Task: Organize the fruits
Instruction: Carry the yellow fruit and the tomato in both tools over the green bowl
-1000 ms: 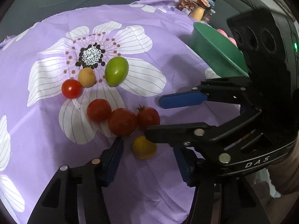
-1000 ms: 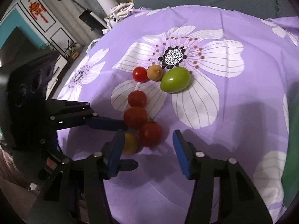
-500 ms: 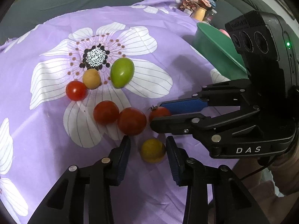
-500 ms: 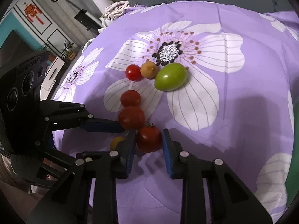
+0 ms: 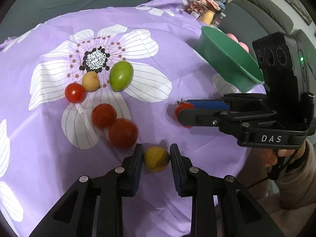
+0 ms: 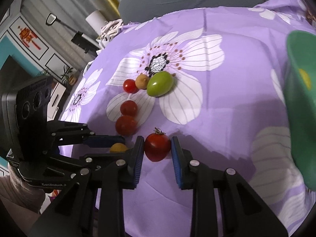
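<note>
My left gripper [image 5: 156, 156] is shut on a small yellow tomato [image 5: 156, 159] that sits on the purple flowered cloth [image 5: 49, 148]. My right gripper [image 6: 157, 148] is shut on a red tomato with a stem [image 6: 157, 147], held off to the right of the row; in the left wrist view it [image 5: 182, 108] shows between the right gripper's blue pads. Two red tomatoes [image 5: 104, 115] [image 5: 123, 133] lie touching just ahead of the left fingers. Farther back sit a small red tomato [image 5: 75, 93], a tan fruit [image 5: 90, 81] and a green oval fruit [image 5: 120, 76].
A green bowl [image 5: 227, 59] stands at the right of the cloth, with pink items behind its rim and a yellow piece inside [image 6: 304, 80]. A grey sofa [image 5: 79, 2] lies beyond the cloth. A person's sleeved hand [image 5: 286, 158] holds the right gripper.
Both grippers shut: the left on the yellow tomato, the right on the stemmed red tomato. The right gripper then carried its tomato rightwards, away from the row.
</note>
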`<act>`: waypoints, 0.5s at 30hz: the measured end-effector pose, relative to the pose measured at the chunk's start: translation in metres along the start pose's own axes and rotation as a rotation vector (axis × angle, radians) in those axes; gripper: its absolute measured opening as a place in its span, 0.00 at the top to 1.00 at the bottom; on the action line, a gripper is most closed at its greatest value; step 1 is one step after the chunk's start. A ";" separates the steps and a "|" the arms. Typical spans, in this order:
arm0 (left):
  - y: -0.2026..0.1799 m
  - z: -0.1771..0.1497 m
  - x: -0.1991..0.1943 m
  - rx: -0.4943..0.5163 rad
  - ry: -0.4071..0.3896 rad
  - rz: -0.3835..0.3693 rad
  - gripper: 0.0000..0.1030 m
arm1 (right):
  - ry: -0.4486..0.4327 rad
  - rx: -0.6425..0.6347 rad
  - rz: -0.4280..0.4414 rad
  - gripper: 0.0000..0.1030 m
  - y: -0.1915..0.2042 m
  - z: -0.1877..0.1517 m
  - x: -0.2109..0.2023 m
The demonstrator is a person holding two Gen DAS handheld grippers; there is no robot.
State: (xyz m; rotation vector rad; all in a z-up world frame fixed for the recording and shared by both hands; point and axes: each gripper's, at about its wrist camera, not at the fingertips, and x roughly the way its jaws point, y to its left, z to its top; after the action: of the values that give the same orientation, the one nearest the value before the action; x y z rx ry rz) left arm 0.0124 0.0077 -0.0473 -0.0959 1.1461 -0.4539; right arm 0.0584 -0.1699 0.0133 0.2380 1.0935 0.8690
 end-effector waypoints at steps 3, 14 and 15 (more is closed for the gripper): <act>-0.002 0.003 -0.005 -0.007 -0.014 -0.008 0.73 | -0.023 0.011 0.000 0.73 -0.003 -0.003 -0.008; -0.012 0.023 -0.023 -0.016 -0.068 -0.042 0.73 | -0.117 0.031 0.003 0.73 -0.006 -0.007 -0.043; -0.013 0.025 -0.023 -0.013 -0.071 -0.040 0.73 | -0.129 0.033 0.004 0.73 -0.006 -0.008 -0.048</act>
State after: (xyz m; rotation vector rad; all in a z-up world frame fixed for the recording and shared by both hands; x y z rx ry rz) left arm 0.0233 0.0013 -0.0130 -0.1452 1.0794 -0.4757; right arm 0.0467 -0.2100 0.0383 0.3191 0.9874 0.8280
